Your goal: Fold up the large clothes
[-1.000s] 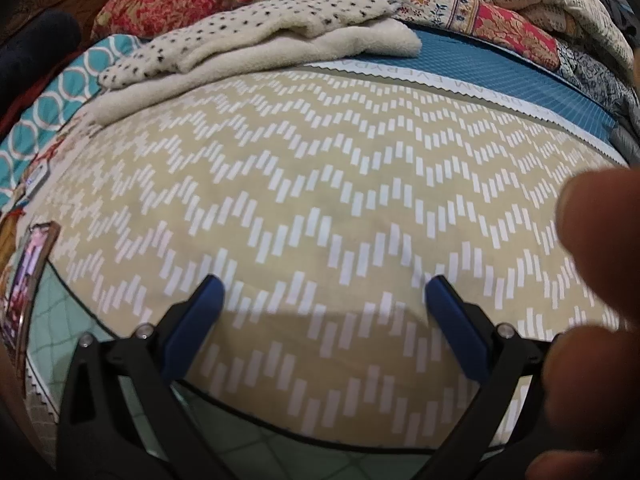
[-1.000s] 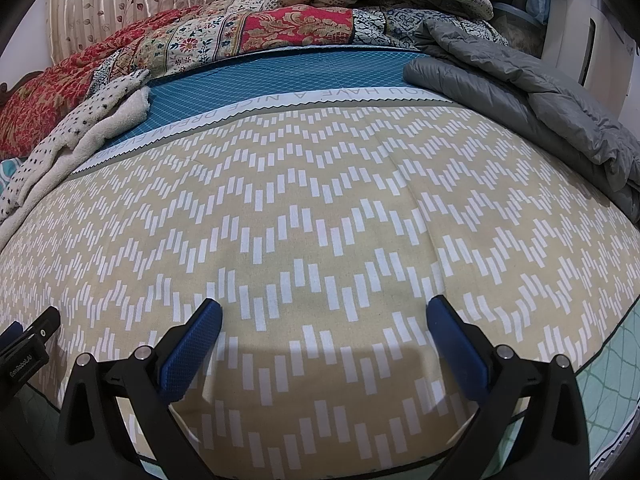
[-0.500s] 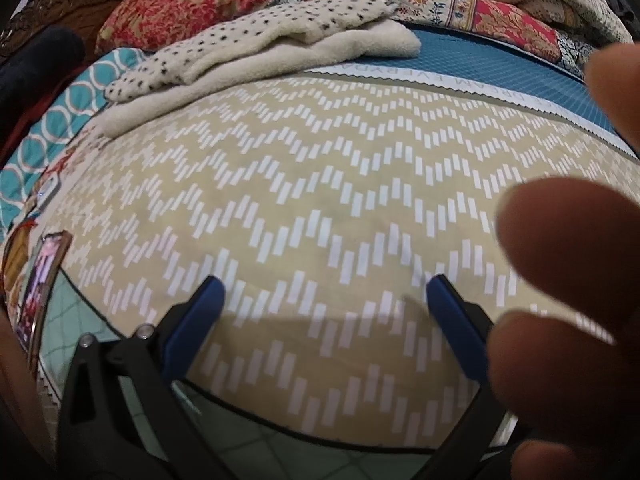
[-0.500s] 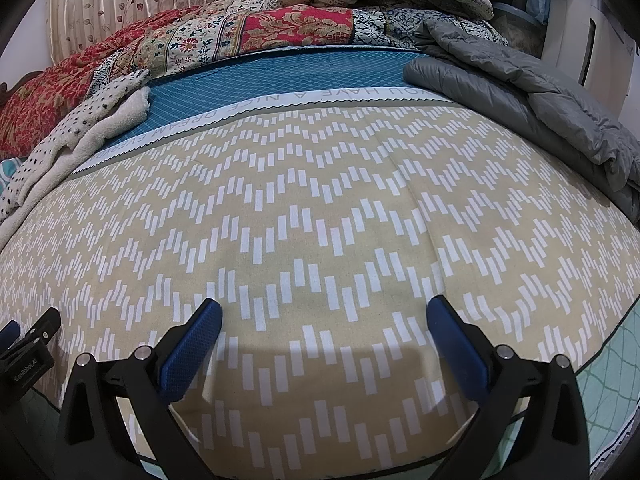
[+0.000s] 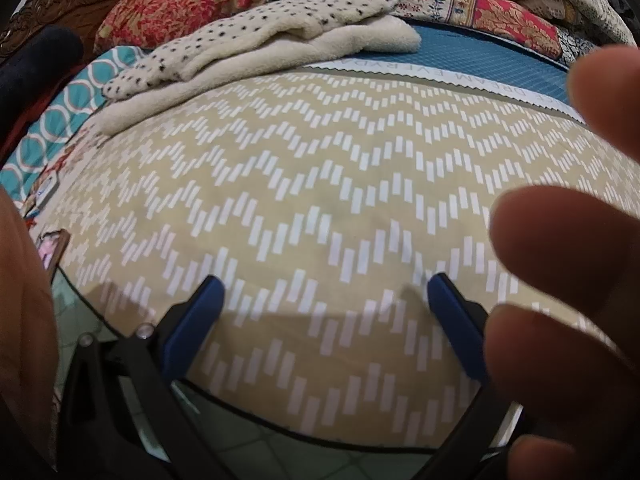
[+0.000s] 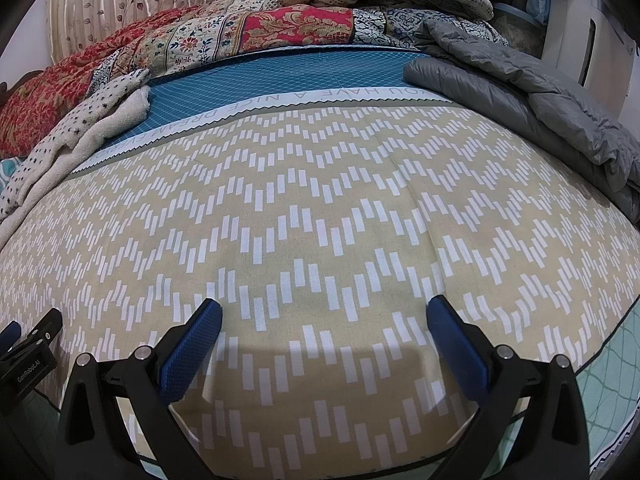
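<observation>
Progress: not begun, as far as I can judge; the beige cloth with white chevron dashes [image 5: 320, 200] lies spread in one flat layer with no fold in it, so every fold is left to do.
Cloth place: on the bed, over the teal quilted sheet [image 6: 280, 72], between the cream spotted fleece blanket [image 5: 260, 40] on the left and the grey puffer quilt [image 6: 540, 112] on the right.
Cloth axis: seems to run left to right across both views. Its dark-piped near edge is at the bed's front and its far edge by the white lettered band.
Left gripper [image 5: 325, 282]: fingers released, spread above the near edge, nothing between them.
Right gripper [image 6: 324, 306]: fingers likewise spread and empty.
Person's hand [image 5: 560, 240]: blurred, close to the left lens.
</observation>
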`<state>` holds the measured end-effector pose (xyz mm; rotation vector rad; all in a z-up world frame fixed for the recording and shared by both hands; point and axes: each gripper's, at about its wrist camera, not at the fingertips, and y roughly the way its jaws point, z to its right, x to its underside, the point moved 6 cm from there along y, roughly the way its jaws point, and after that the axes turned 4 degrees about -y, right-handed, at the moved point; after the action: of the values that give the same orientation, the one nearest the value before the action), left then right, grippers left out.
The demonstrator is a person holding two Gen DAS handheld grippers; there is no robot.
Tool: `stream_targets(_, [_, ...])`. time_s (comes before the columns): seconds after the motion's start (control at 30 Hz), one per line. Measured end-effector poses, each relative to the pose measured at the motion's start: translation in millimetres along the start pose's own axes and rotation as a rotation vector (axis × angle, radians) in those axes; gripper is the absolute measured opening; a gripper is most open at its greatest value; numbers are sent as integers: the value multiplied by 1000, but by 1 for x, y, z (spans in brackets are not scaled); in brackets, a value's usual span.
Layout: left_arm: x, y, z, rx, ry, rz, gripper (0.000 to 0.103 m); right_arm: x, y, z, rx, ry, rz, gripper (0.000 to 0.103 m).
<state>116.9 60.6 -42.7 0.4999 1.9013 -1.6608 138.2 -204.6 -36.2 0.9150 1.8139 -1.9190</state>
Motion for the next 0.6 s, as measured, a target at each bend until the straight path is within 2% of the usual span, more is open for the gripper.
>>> stream_targets(0.2, [0, 2, -3, 41, -32, -12, 99, 0, 0, 0, 2, -2, 0, 14])
stream_targets(0.37, [2, 3, -1, 13, -9, -13, 100, 0, 0, 0, 2, -1, -1, 14])
stream_targets(0.6, [3, 9, -1, 17, -5, -33, 100, 0, 1, 0, 1, -1, -1, 14])
